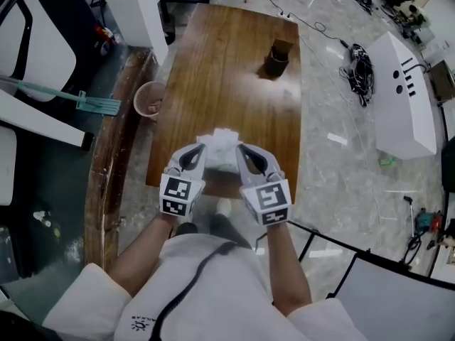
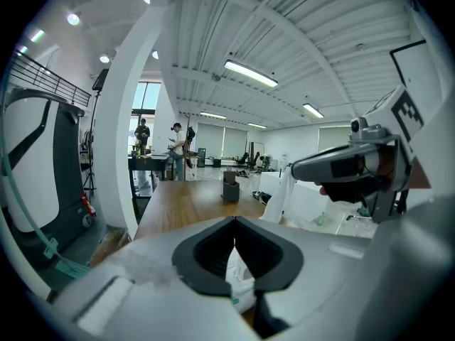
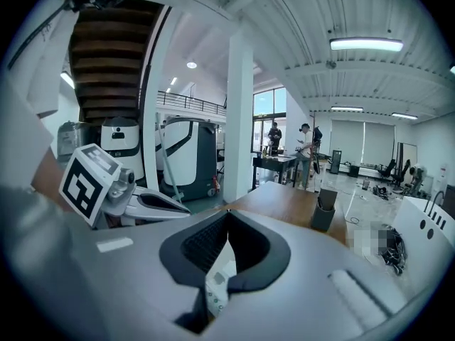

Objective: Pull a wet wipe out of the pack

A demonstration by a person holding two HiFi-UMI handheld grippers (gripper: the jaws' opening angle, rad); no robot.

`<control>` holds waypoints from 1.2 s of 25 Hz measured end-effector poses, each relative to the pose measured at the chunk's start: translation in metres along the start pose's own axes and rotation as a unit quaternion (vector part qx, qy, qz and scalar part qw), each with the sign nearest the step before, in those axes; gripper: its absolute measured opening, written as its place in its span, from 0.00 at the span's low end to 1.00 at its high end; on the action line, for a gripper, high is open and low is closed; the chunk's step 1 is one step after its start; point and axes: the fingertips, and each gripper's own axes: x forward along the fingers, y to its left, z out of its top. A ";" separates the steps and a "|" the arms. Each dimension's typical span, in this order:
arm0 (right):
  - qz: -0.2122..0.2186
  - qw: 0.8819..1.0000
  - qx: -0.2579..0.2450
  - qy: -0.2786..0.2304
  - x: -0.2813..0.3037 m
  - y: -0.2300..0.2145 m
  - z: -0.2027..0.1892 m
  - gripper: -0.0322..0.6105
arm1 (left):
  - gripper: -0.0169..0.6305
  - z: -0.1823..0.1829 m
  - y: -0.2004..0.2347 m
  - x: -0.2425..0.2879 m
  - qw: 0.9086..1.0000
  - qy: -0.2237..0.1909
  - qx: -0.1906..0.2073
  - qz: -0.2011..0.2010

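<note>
Closest to us, the person's forearms reach forward, a two-jaw gripper in each hand. The left gripper [image 1: 201,152] and right gripper [image 1: 242,150] sit side by side over the near edge of a wooden table [image 1: 227,69]. One white wet wipe pack [image 1: 222,145] is caught between them.

The head view does not show how the jaws stand, but the gripper views do. In the left gripper view, the jaw tips meet, and white pack material fills the slit just below them. The right gripper view shows the same: tips together, clamped on white material with small print.

Only the left gripper view shows a white sheet-like piece [image 2: 279,199] hanging just beneath the right gripper's tip. We cannot tell whether it is a wipe or part of the pack.

Further along the table stands one dark holder [image 1: 277,57], well apart from the pack.

Only the head view shows the floor:
- On the left, one pale bucket [image 1: 149,99] stands beside the table, with a green-handled mop [image 1: 89,102] near it.
- On the right, one white console [image 1: 405,98] lies near a bundle of black cables [image 1: 361,66].

Only the gripper views show the far room. It has a white column, a ribbed ceiling with strip lights, and two people [image 2: 175,139] standing at a distant bench.
</note>
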 end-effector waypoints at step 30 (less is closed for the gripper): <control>-0.072 0.984 0.081 -0.143 -0.091 0.004 0.062 0.07 | 0.03 0.112 -0.020 -0.083 0.990 -0.126 0.009 -0.058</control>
